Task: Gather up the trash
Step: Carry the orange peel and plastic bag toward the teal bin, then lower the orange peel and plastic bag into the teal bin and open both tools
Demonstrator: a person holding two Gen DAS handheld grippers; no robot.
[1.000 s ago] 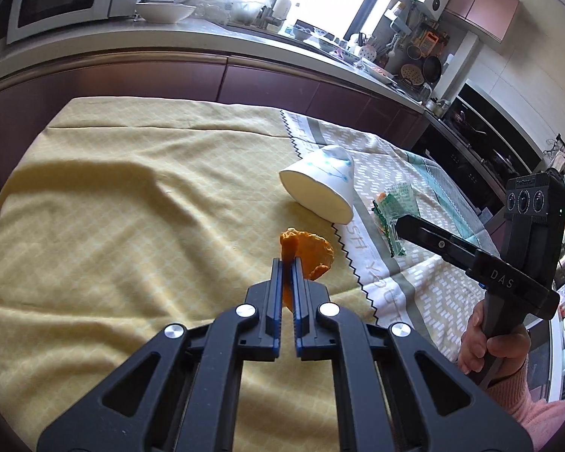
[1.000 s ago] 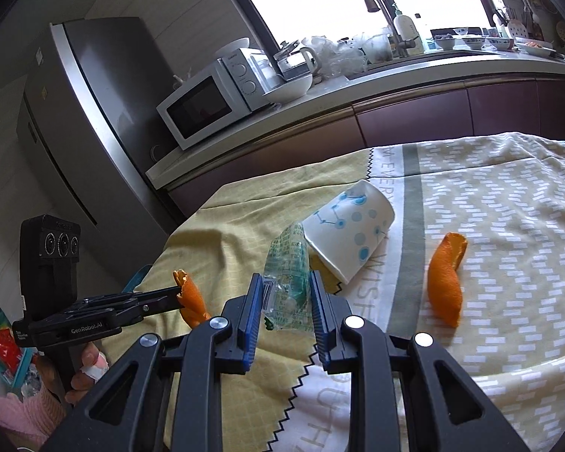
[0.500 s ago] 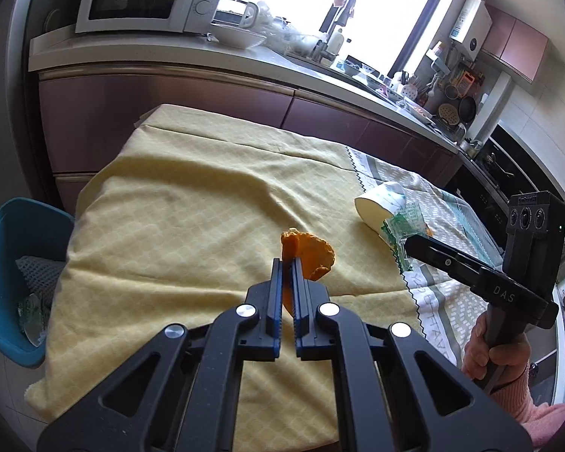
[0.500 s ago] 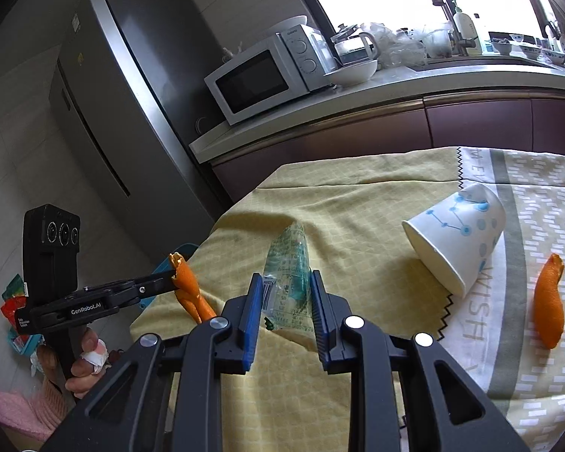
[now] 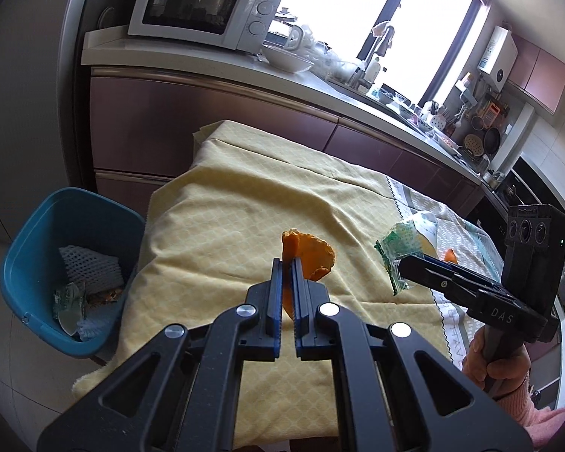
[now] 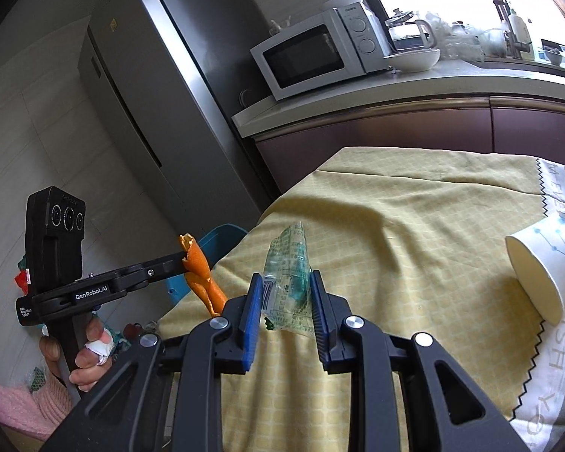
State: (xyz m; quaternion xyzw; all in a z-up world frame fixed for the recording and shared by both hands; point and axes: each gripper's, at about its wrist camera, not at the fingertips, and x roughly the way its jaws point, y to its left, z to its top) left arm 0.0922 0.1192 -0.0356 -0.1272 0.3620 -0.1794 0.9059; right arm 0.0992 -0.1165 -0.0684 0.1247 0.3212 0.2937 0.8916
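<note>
Above the tablecloth [image 5: 245, 218], both loaded grippers level.

The bin [image 5: 37, 248] stood on the floor at 9 o'clock of the table [image 5: 245, 218]; the cup [image 6: 542, 263] lay on the table at 3 o'clock.

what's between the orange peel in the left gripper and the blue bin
Only bare yellow tablecloth running to the table's edge separates the orange peel and blue bin, in the left wrist view.
</note>
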